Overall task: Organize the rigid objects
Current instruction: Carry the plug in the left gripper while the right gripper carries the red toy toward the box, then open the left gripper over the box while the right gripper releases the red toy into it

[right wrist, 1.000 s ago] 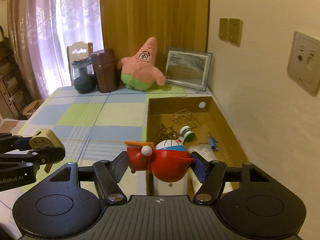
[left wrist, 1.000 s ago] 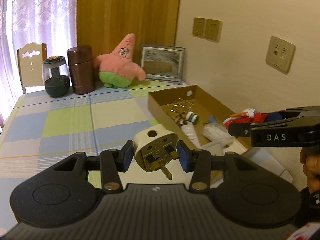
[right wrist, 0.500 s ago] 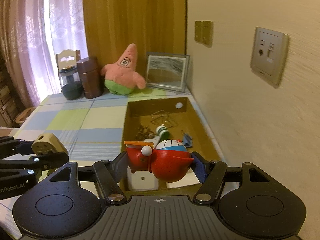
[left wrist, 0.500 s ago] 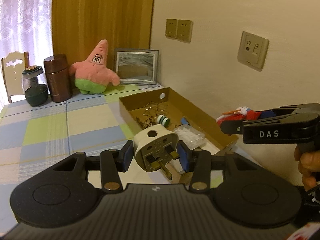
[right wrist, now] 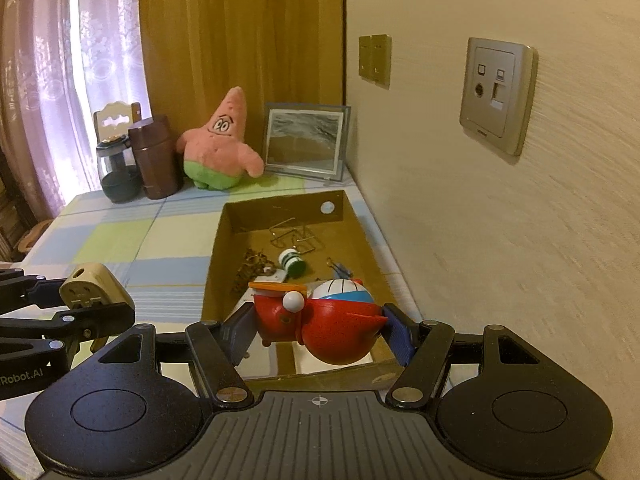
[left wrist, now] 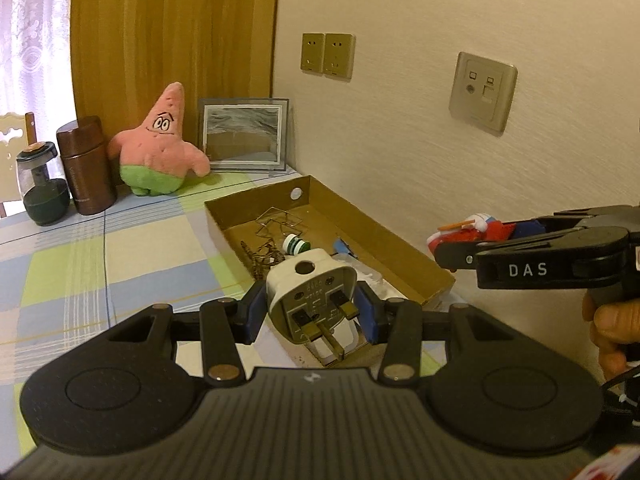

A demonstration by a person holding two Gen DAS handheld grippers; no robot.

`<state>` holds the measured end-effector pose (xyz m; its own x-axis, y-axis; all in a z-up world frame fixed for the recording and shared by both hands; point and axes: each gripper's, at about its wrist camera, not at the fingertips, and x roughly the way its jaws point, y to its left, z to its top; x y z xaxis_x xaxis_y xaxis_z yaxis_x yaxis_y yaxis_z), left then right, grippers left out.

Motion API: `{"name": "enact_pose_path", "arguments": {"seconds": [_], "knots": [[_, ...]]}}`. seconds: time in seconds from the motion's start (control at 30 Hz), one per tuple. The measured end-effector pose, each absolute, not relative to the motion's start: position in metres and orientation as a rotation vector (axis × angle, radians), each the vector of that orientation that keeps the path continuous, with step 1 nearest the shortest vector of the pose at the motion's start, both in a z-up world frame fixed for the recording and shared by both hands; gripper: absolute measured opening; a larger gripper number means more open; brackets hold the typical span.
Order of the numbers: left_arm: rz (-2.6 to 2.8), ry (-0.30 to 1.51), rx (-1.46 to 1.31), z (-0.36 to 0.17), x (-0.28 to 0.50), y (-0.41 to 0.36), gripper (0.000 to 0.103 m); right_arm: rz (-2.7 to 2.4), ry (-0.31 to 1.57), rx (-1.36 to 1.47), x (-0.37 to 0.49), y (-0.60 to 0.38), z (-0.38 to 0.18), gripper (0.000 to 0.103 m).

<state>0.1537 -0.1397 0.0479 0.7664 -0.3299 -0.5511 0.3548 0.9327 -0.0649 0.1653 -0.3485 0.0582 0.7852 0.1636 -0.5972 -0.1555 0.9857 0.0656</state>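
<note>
A checked tablecloth [left wrist: 120, 264] by a cream wall, with both held items hovering near the open cardboard box [right wrist: 362, 240].

The left gripper [left wrist: 311, 312] is clamped on a white plug adapter [left wrist: 310, 296] at the box's near end; the right gripper [right wrist: 318, 326] grips a red toy figure [right wrist: 320, 320] above the same end. This looks like the carry-to-box step. Next, each should be lowered over a bare patch of box floor, clear of the wire clips [right wrist: 290, 234] and small bottle [right wrist: 292, 262], then released.

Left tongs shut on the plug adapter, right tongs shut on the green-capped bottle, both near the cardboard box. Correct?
Not quite. The right tongs grip the red toy figure, as the right wrist view shows; the green-capped bottle lies in the cardboard box. Left tongs do hold the plug adapter.
</note>
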Motion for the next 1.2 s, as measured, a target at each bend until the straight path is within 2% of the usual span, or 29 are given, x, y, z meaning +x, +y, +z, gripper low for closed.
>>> {"name": "enact_pose_path", "arguments": {"seconds": [1.2], "knots": [[-0.441, 0.703, 0.153, -0.004, 0.271, -0.181, 0.041, 0.228, 0.715, -0.083, 0.237, -0.366, 0.012, 0.064]]}}
